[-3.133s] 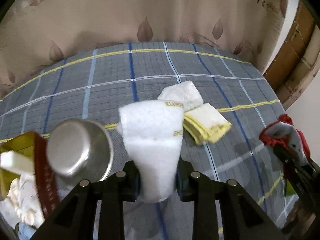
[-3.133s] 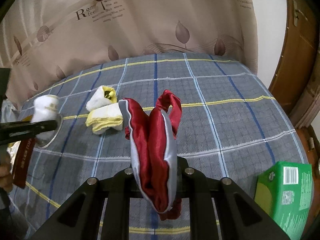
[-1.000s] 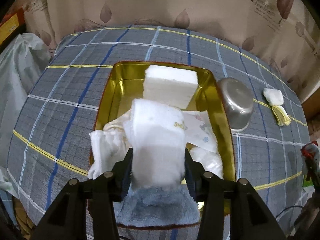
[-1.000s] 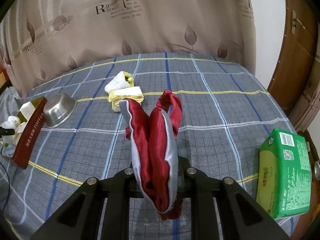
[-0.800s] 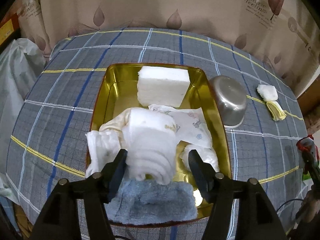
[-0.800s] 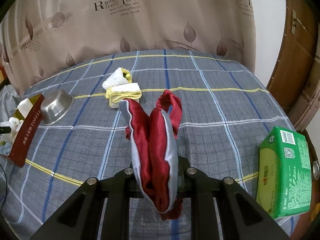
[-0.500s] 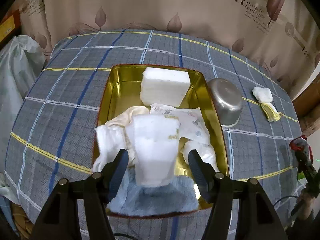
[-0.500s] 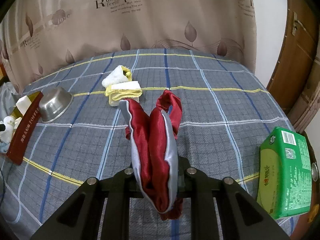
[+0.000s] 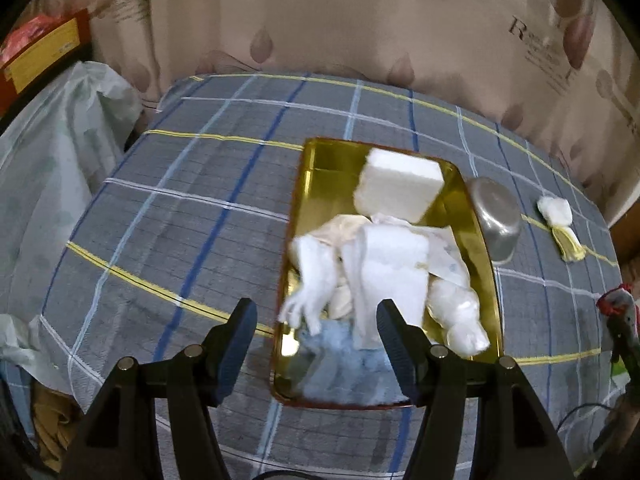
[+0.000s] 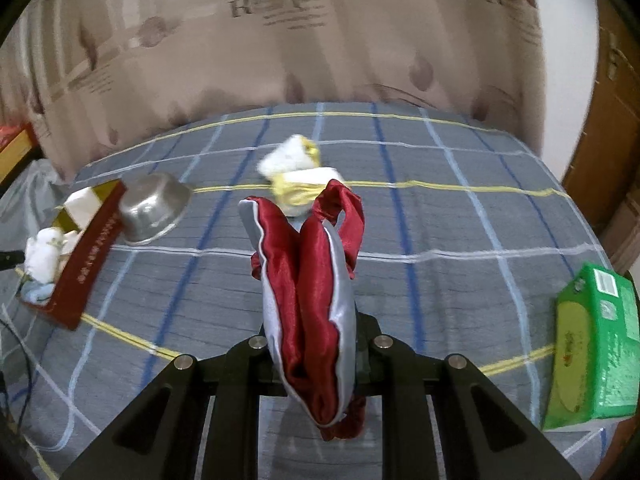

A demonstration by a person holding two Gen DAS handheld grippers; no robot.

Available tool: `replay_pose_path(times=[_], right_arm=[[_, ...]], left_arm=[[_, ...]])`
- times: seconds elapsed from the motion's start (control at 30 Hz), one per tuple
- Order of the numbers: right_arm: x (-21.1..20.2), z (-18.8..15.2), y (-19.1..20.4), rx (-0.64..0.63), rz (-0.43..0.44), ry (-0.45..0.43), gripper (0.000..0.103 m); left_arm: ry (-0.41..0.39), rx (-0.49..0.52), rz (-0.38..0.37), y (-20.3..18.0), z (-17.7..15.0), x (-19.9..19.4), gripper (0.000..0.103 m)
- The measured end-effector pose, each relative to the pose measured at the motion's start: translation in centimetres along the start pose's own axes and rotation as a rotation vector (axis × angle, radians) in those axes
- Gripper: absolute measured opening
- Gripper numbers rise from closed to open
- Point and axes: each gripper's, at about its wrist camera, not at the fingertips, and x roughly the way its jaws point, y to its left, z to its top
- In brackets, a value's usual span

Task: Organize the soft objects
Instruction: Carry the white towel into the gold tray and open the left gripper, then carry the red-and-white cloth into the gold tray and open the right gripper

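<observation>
Hanging above the near end of the gold tin [image 9: 294,216], the left gripper [image 9: 316,330] has its jaws spread with nothing between them; they have just been opening. A fluffy white towel [image 9: 390,276] lies in the tin on a heap of soft white cloths, with a blocky white sponge [image 9: 400,190] at the far end and a fuzzy blue cloth [image 9: 344,372] at the near end. Right of the tin sits an upturned steel bowl [image 9: 496,216], and farther right a white and yellow towel bundle [image 9: 560,224].

The right gripper [image 10: 316,354] is clenched on a glossy red and silver satin cloth [image 10: 308,276], which stands up in folds. A green packet [image 10: 592,356] lies at the right edge of the grey checked tablecloth [image 10: 460,240]. Behind the table hangs a beige leaf-print curtain [image 10: 320,40], with a wooden door [image 10: 612,120] to the right.
</observation>
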Motion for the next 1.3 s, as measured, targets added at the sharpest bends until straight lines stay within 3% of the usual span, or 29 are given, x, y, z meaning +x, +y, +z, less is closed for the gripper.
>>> replay_pose_path(times=[0.27,0.47,0.7,0.87,1.07,1.23,1.3], right_arm=[[0.2,1.2,6.2,-0.116,0.106,0.008,0.018],[0.7,2.3,11.9,-0.196,0.236,0.043,0.018],[0.8,4.0,18.7,-0.306,0.329,0.045,0.018],[1.7,4.8,23.2,-0.379,0.361,0.049,0.017],[3.5,5.6,27.7,-0.423,0.375,0.051,0.017],[5.7,5.7,30.4,-0.442,0.354,0.067,0.017],[6.5,5.6,30.9,-0.442,0.353,0.078,0.017]], left_arm=[[-0.025,-0.037,0.028,1.4,0.2,-0.6,0.064],[-0.024,-0.131,0.003,3.4,-0.1,-0.3,0.064],[-0.050,-0.143,0.122,5.0,-0.1,-0.2,0.064],[-0.058,-0.179,0.083,6.2,-0.3,0.0,0.064],[-0.059,-0.212,0.112,6.9,-0.3,0.2,0.064],[-0.033,-0.235,0.089,7.2,-0.4,0.5,0.064],[-0.039,-0.215,0.117,6.9,-0.4,0.4,0.064]])
